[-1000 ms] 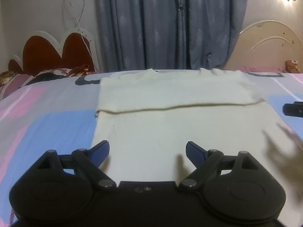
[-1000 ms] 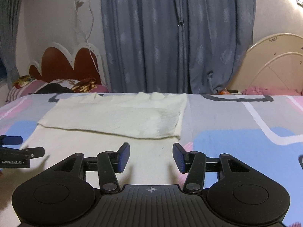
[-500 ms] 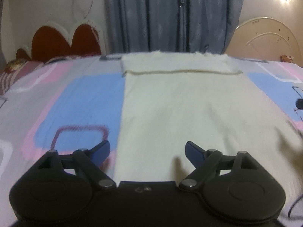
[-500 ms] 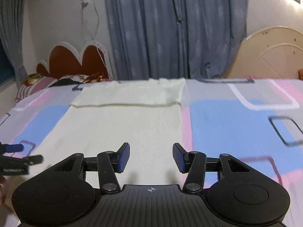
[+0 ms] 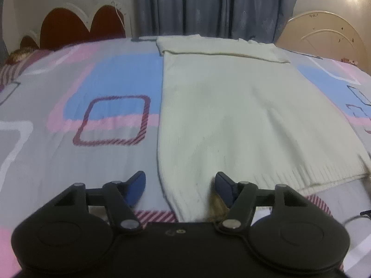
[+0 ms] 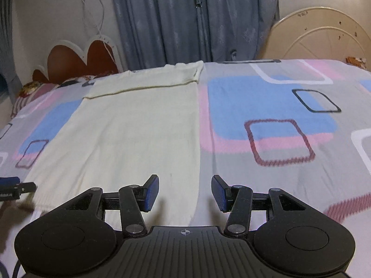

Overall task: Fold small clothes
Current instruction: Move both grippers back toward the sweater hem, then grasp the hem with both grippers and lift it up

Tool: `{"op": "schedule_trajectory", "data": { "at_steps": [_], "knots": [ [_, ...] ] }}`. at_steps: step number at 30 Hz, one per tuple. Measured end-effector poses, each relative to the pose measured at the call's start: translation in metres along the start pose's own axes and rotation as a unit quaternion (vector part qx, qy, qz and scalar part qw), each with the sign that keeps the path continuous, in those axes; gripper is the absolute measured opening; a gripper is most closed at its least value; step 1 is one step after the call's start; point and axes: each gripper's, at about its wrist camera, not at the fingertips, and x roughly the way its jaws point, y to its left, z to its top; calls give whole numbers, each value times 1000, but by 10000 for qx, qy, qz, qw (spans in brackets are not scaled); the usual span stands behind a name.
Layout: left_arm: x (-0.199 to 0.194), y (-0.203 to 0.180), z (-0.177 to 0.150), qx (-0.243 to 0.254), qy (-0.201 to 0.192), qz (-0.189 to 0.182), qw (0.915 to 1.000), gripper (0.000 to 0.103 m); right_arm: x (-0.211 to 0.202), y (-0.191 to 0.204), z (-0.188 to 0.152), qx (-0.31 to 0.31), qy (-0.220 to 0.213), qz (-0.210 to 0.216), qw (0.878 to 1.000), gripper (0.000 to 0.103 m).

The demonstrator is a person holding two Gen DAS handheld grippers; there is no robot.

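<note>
A cream knitted sweater (image 5: 231,106) lies flat on the bed, its sleeves folded across the far end. My left gripper (image 5: 179,186) hovers at the near left hem corner. Its jaws are closing, and the ribbed corner lies between the blue pads without being pinched. In the right wrist view the same sweater (image 6: 139,127) stretches away from me. My right gripper (image 6: 185,193) stands half open over the near right hem corner, pads clear of the cloth. The left gripper's tip (image 6: 14,187) shows at that view's left edge.
The bedspread (image 5: 69,162) has blue, pink and grey squares and spreads wide on both sides of the sweater. At the far left stands a red and white headboard (image 5: 67,27), with grey curtains (image 5: 208,4) behind. A cream curved board (image 6: 320,37) leans at the far right.
Both grippers have drawn back along the sweater from its folded far end to the near hem. The left gripper's jaws have narrowed. The right gripper's jaws look the same.
</note>
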Motion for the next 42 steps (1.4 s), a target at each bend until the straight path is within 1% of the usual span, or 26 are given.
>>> {"op": "schedule_trajectory", "data": {
  "at_steps": [1,2,3,6,8,10,12,14,16,18,22,25,27,29,30,31,32,33,34,35,36,37,40,42],
  "knots": [
    [-1,2,-1,-67,29,-82,9999,58,-3,-2,-2,35,13,-22,10000,50],
    [-1,3,-2,-155,79,-199,9997,56,-4,-5,-4,85,26,-36,10000,50],
    [0,4,-4,-245,125,-298,9992,56,-3,-8,-4,161,65,-37,9998,50],
    [4,4,-4,-297,163,-373,9987,55,7,-22,-4,490,191,-42,9986,50],
    [8,5,-2,-381,186,-424,9982,55,16,-32,-3,821,285,66,9962,50],
    [10,4,-1,-332,194,-395,9985,55,23,-38,-2,1004,371,292,9938,50],
    [12,8,1,-429,204,-412,9980,55,30,-41,-1,1084,478,503,9917,50],
    [13,13,3,-594,230,-467,9969,55,36,-41,-2,1090,601,617,9903,50],
    [12,16,5,-655,223,-400,9968,55,37,-38,-2,1016,610,629,9910,50],
    [8,22,6,-748,172,-322,9965,55,36,-38,-3,1113,605,743,9892,50],
    [14,32,5,-983,297,-536,9933,54,37,-34,-4,1046,625,791,9894,50],
    [18,32,7,-1108,332,-833,9898,54,40,-35,-5,1138,592,841,9882,50],
    [20,30,8,-1099,340,-836,9898,53,43,-33,-4,1097,629,969,9872,49],
    [19,29,7,-1102,346,-865,9895,48,44,-31,-4,1049,645,1021,9871,49],
    [18,28,6,-1150,348,-903,9886,47,43,-33,-4,1110,673,1124,9851,45],
    [17,30,5,-1199,345,-964,9875,44,43,-34,-5,1187,729,1269,9821,40],
    [17,30,4,-1254,346,-1019,9862,38,44,-34,-7,1203,771,1341,9806,35],
    [17,32,3,-1322,347,-1086,9846,34,44,-34,-8,1183,775,1386,9802,34],
    [18,34,3,-1389,349,-1169,9828,28,44,-34,-8,1212,771,1444,9790,33],
    [19,35,2,-1471,351,-1256,9805,24,45,-36,-8,1307,775,1533,9764,31],
    [21,36,2,-1493,347,-1296,9796,22,46,-39,-7,1449,794,1657,9722,26],
    [22,36,2,-1482,342,-1289,9799,19,49,-42,-8,1598,825,1779,9675,24],
    [23,35,2,-1507,328,-1289,9796,19,54,-45,-7,1827,847,1872,9615,22],
    [23,36,2,-1534,324,-1360,9782,16,56,-50,-8,2147,854,2012,9519,21]
  ]
}}
